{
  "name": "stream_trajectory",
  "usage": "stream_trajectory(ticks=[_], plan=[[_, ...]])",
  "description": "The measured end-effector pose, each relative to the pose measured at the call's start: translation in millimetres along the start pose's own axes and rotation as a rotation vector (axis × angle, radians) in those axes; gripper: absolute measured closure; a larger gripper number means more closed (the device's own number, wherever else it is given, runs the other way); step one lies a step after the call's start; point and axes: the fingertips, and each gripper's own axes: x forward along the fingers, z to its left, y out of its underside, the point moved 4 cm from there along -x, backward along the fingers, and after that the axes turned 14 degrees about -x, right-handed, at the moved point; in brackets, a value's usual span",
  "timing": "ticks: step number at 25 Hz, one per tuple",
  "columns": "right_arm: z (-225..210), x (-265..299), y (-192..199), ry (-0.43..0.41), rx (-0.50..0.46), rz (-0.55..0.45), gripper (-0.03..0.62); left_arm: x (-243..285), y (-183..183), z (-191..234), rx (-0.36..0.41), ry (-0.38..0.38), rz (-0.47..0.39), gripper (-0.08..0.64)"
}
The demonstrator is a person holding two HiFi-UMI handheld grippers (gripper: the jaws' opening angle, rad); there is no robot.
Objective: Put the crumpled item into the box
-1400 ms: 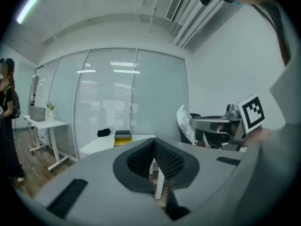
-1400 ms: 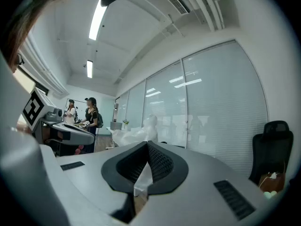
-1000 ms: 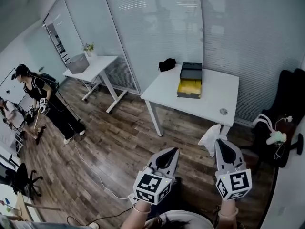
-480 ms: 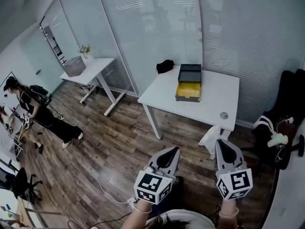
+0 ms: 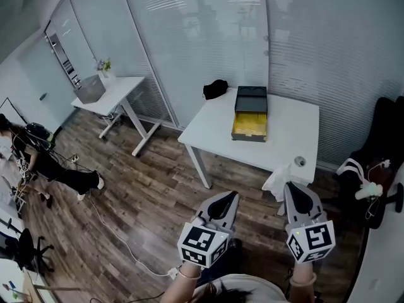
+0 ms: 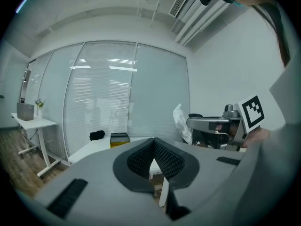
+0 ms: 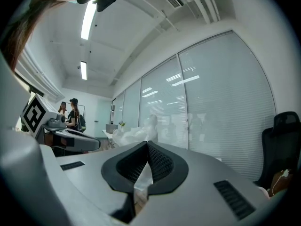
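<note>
Wood-plank floor (image 5: 145,194), glass walls (image 5: 208,30) with blinds. Two white counters: main counter (image 5: 284,131) ahead, second counter (image 5: 123,86) far left.

On the main counter:
- one box (image 5: 250,115), lid open, yellow inside
- one black bundle (image 5: 216,88) at the back corner
- one small round object (image 5: 300,161) near the front edge

Two grippers, both low over the floor, short of the main counter. The left hand-held gripper (image 5: 226,199) has its jaws together, nothing in them. The right hand-held gripper (image 5: 292,189) is clamped on the one white crumpled item (image 5: 278,183), well apart from the box.

One person (image 5: 44,166) far left.
</note>
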Motion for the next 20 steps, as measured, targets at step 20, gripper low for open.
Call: stream_trajectory(ticks=[20], plan=[[-14,146,-10,0.035,-0.025,0.015,0.563,80,-45,118,-0.022,0.050,-0.014,0.541]])
